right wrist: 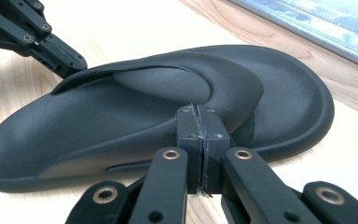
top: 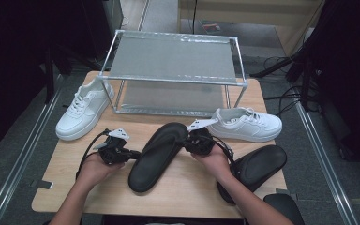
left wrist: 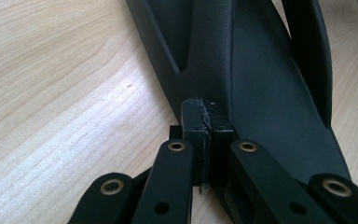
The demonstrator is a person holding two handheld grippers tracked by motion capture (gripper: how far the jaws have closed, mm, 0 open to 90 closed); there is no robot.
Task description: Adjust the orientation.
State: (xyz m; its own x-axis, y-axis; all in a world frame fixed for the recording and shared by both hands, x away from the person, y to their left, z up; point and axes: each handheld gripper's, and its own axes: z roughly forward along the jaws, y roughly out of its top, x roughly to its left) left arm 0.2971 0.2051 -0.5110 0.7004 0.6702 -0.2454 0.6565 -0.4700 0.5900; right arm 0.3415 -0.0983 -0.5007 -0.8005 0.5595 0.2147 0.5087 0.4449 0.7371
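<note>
Blk flip-flop (top: 155, 155) flat, table centre, sole-down

I count two white sneakers: one (top: 83, 110) at the left of the counter (top: 187, 192), one (top: 247, 124) at the right. There are two black sandals: one (top: 158, 154) in the middle, one (top: 257, 169) at the right front edge. One metal rack (top: 173, 74) stands at the back, with two shelves. I work two grippers, left (top: 133, 154) and right (top: 186, 145), each with two jaws.
</note>
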